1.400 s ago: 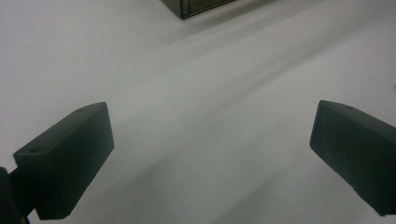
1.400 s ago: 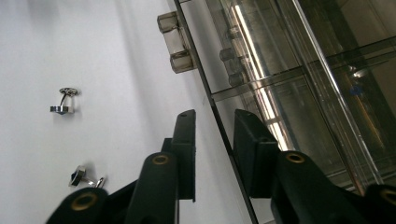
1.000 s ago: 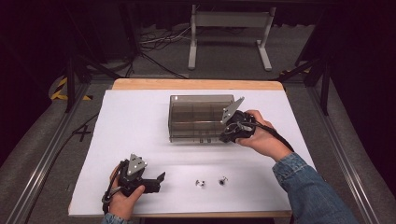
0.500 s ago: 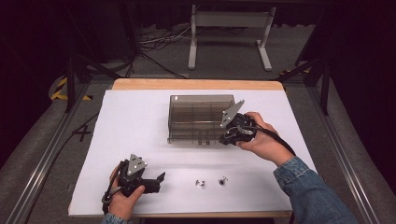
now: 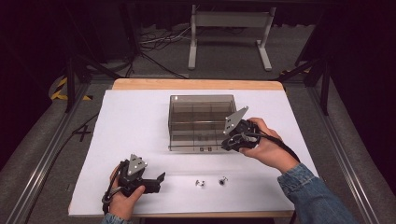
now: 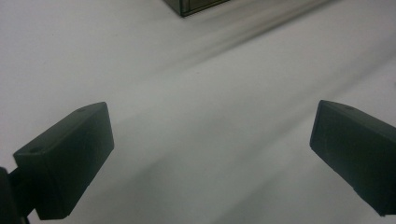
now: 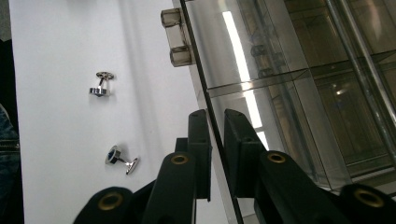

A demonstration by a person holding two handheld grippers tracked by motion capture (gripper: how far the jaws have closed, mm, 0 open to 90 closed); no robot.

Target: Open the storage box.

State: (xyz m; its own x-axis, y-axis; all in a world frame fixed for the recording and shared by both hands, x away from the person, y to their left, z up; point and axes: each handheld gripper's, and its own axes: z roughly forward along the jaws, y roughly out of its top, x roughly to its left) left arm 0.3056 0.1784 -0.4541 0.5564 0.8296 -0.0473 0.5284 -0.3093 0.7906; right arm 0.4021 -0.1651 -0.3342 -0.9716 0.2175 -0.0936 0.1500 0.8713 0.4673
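Observation:
A smoky clear compartment box point(image 5: 201, 122) stands mid-table with its lid down. My right gripper point(image 5: 229, 142) is at the box's front right corner. In the right gripper view its jaws point(image 7: 217, 116) are shut on the thin clear front edge of the lid point(image 7: 243, 70), one pad on each side. Two small silver cufflinks point(image 5: 201, 183) point(image 5: 222, 179) lie on the white table in front of the box. The right gripper view shows them as the far cufflink point(image 7: 102, 84) and the near cufflink point(image 7: 120, 159). My left gripper point(image 5: 159, 179) rests at the front left, open and holding nothing point(image 6: 210, 154).
The white tabletop point(image 5: 130, 121) has a wooden strip along its far edge. The box's clasp tabs point(image 7: 175, 37) stick out from its front. A corner of the box point(image 6: 196, 5) shows far ahead in the left gripper view. A metal stand point(image 5: 229, 37) and cables lie on the floor beyond.
The right gripper has edged slightly toward the near side at the box's front right corner. The left gripper has stayed put.

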